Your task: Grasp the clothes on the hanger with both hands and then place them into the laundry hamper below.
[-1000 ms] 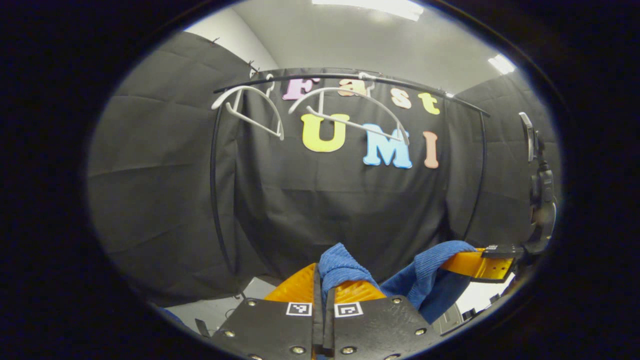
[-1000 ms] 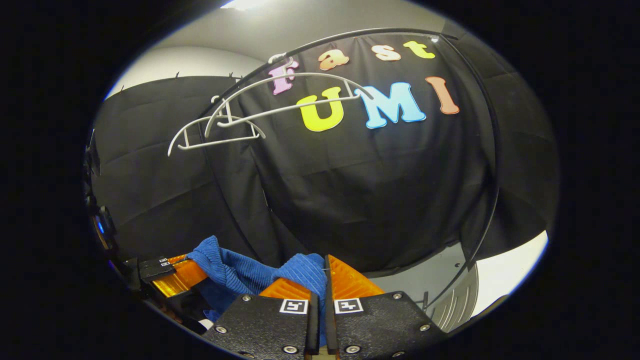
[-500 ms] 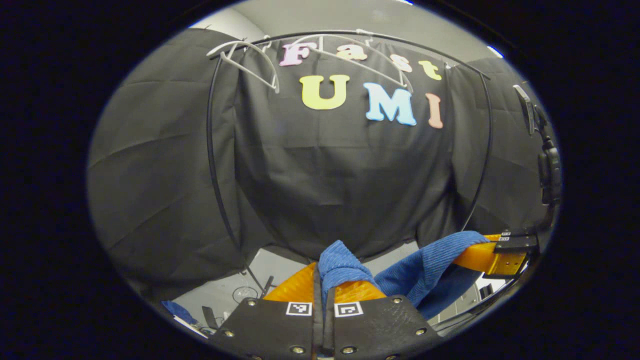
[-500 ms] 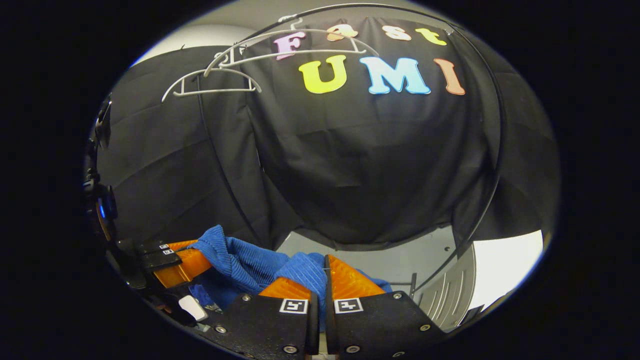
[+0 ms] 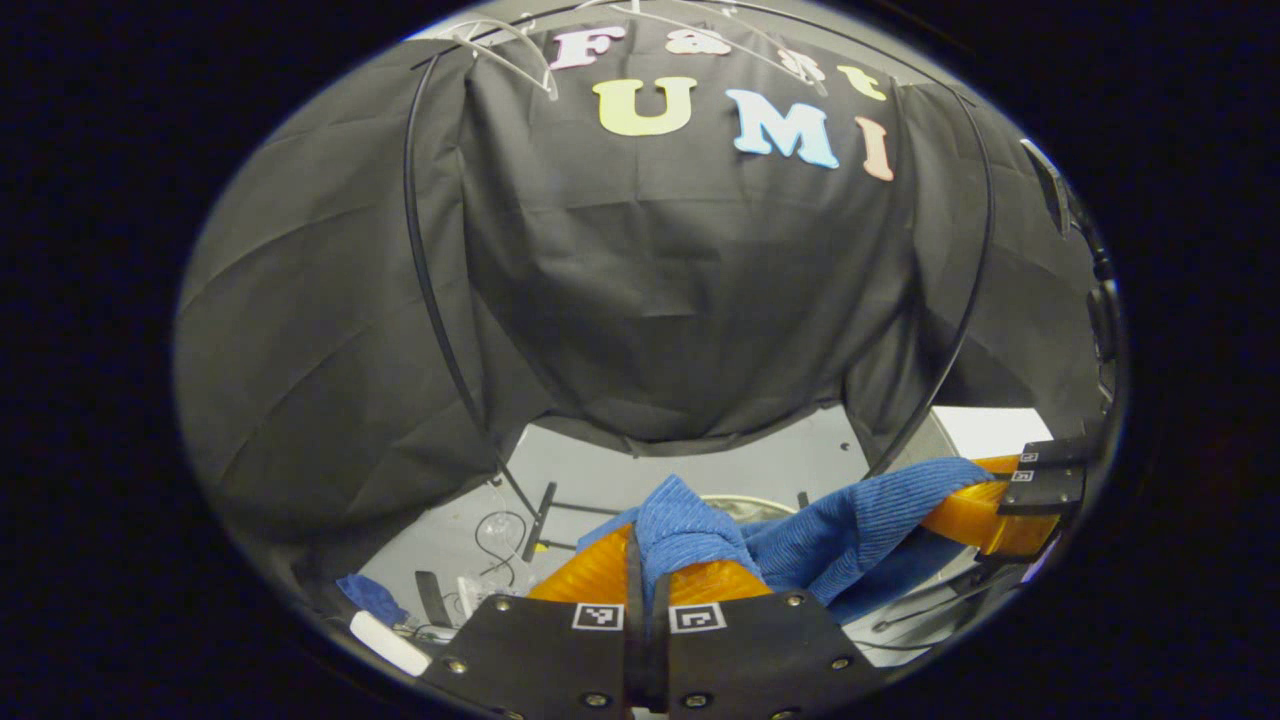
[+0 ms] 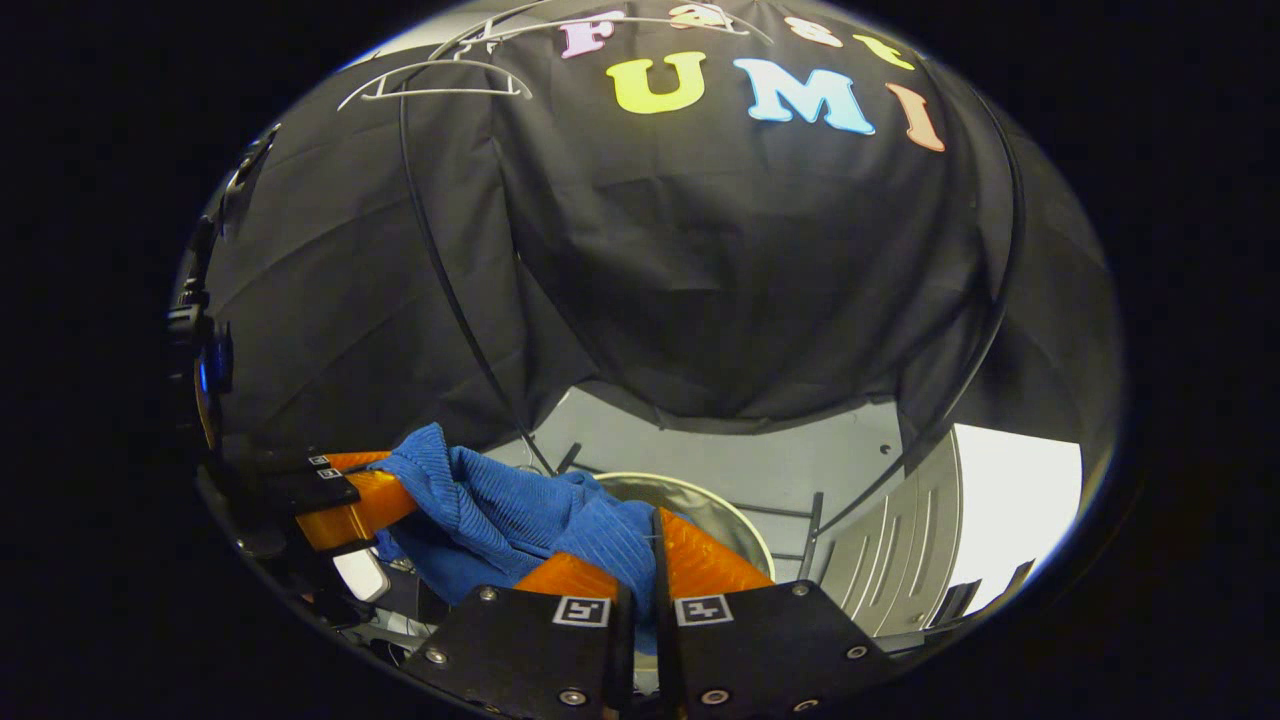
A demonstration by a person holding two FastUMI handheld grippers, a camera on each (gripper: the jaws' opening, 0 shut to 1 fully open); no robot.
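Both my tongs (image 5: 648,560) (image 6: 640,560) pinch the blue cloth (image 6: 500,510), off its hanger (image 6: 435,80), above the hamper (image 6: 700,500), drop remaining.

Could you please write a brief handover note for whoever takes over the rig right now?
Left gripper: shut on the blue garment.
Right gripper: shut on the blue garment, at its other end.
The garment hangs between the two, off the white hangers on the rail.
The hamper sits on the floor just beyond it.
Done: the grasp and the removal.
Left: lower it into the hamper and release.
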